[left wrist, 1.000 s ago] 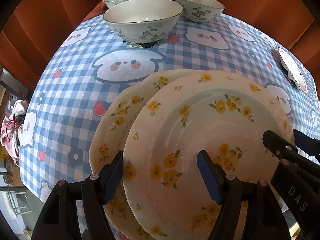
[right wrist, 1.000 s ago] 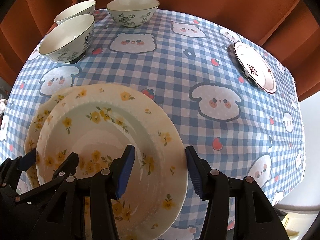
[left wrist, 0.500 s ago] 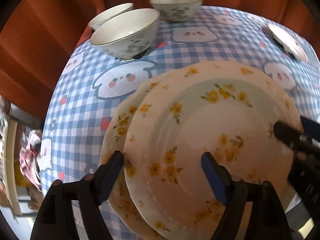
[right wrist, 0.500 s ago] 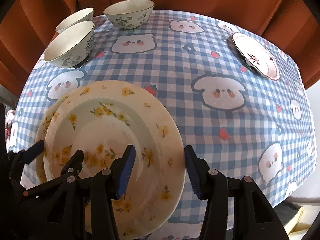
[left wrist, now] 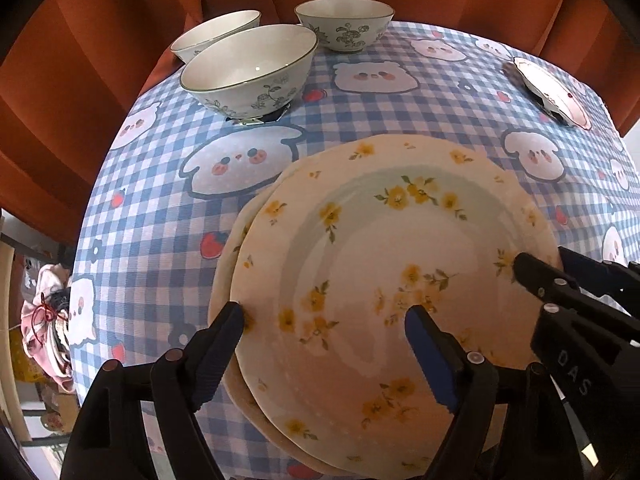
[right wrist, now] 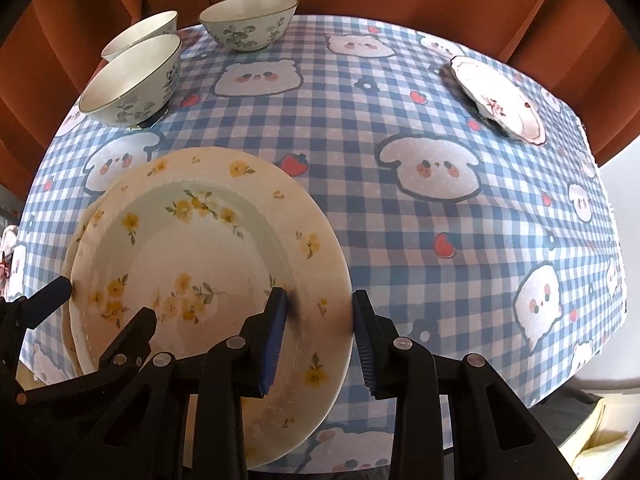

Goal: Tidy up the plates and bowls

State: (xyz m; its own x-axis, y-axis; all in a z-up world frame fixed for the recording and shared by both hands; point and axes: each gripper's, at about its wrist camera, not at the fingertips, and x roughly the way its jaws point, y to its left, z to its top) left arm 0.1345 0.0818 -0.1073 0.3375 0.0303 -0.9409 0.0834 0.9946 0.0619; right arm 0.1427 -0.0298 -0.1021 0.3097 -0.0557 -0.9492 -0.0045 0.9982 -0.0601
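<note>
Yellow-flowered plate (right wrist: pixel 208 256) — seemingly stacked — straddled.

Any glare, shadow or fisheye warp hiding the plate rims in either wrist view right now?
Left wrist: soft glare across the top plate's well, rims readable, table edges bowed by the fisheye. Right wrist: dark shadow on the rim beside the right hand-held gripper; lower plate only a sliver.
</note>
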